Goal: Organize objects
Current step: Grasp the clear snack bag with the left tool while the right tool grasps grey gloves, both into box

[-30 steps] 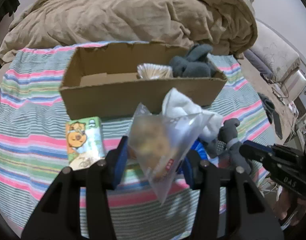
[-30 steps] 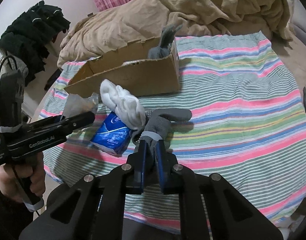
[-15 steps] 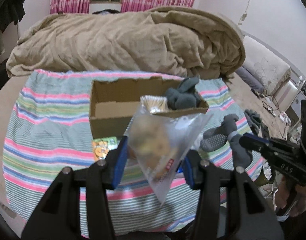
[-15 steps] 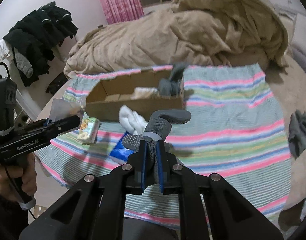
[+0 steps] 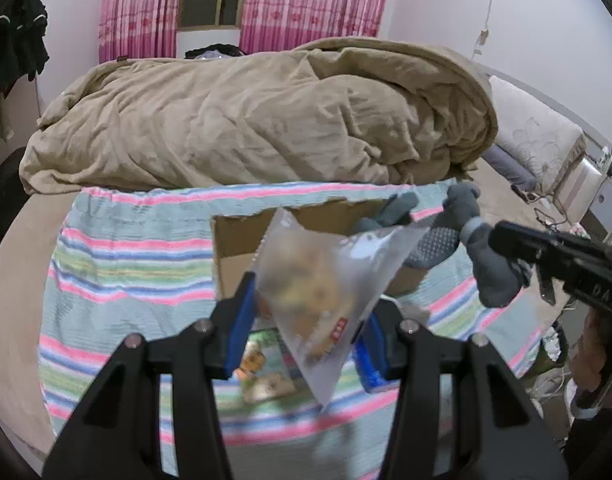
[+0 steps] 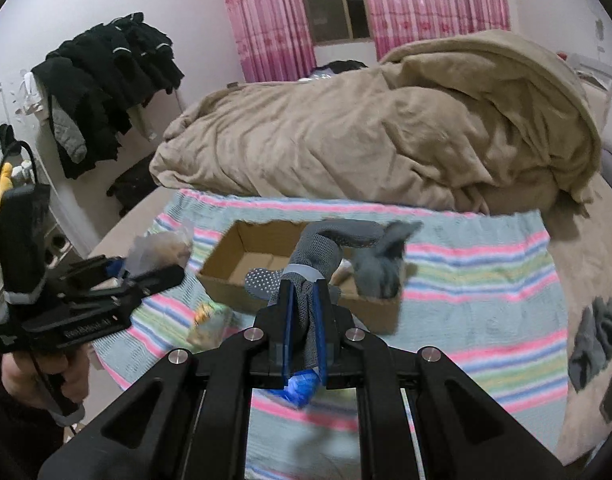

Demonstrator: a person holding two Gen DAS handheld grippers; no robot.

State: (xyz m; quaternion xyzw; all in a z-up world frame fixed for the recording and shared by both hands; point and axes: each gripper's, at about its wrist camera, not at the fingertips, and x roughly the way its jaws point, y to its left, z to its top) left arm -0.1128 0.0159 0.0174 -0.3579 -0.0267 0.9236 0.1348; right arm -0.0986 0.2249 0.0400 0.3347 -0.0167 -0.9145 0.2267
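Note:
My left gripper (image 5: 306,316) is shut on a clear plastic bag of snacks (image 5: 326,280) and holds it high above the striped blanket, in front of the open cardboard box (image 5: 241,248). My right gripper (image 6: 306,320) is shut on a grey grip sock (image 6: 318,256) and holds it above the box (image 6: 245,260). The sock also shows in the left wrist view (image 5: 486,268), right of the box. A second grey sock (image 6: 380,264) sticks out of the box's right end.
A green cartoon carton (image 5: 261,364) and a blue packet (image 6: 301,386) lie on the striped blanket (image 5: 125,260) in front of the box. A bunched tan duvet (image 5: 245,120) lies behind. Grey clothes (image 6: 594,340) lie at the right edge of the bed.
Both grippers have risen well above the bed with their loads, so the box and blanket look smaller and lower. The sock has moved from the blanket to over the box.

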